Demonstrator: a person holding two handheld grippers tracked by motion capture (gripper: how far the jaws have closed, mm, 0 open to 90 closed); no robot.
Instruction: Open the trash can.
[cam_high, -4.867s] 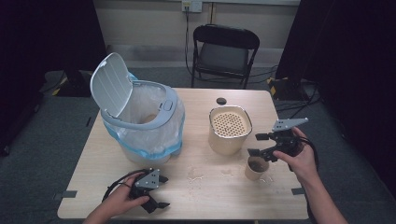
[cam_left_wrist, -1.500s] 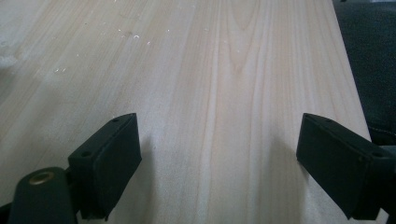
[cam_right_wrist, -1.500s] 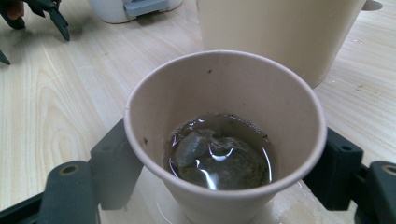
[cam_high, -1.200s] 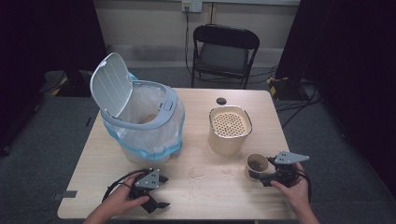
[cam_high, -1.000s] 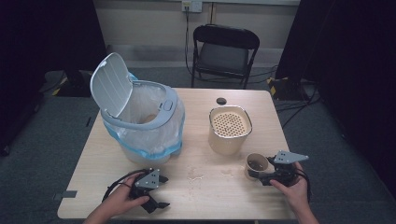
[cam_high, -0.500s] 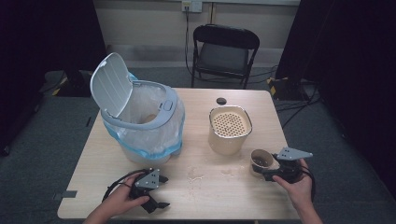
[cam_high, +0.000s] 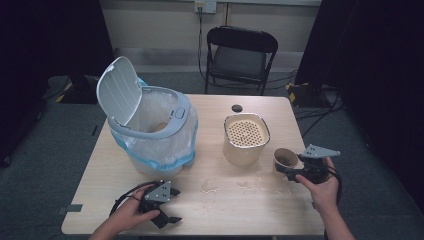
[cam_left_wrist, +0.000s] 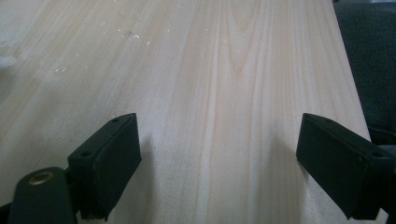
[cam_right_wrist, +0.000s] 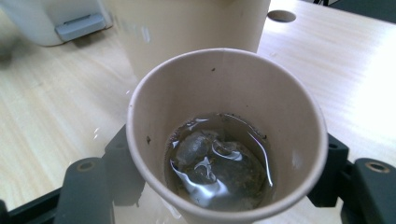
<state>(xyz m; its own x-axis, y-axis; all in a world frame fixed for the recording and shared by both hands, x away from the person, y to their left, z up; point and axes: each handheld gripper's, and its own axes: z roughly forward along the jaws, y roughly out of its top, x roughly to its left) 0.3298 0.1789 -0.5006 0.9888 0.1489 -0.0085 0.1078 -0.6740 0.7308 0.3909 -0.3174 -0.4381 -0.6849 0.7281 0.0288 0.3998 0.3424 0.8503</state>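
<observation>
Paper cup clenched in right tongs near table edge, left tongs released, bare wood ahead.

Bin on table at 9 o'clock; strainer pot at centre-right; paper cup at its 4 o'clock; liquid in cup; chair behind at 12.

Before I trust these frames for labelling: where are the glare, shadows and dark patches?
High view: room edges very dark, table evenly lit. Left gripper view: sharp wood grain, soft shadows beside both black jaws. Right gripper view: bright glints on the liquid inside the paper cup; background container slightly soft.
</observation>
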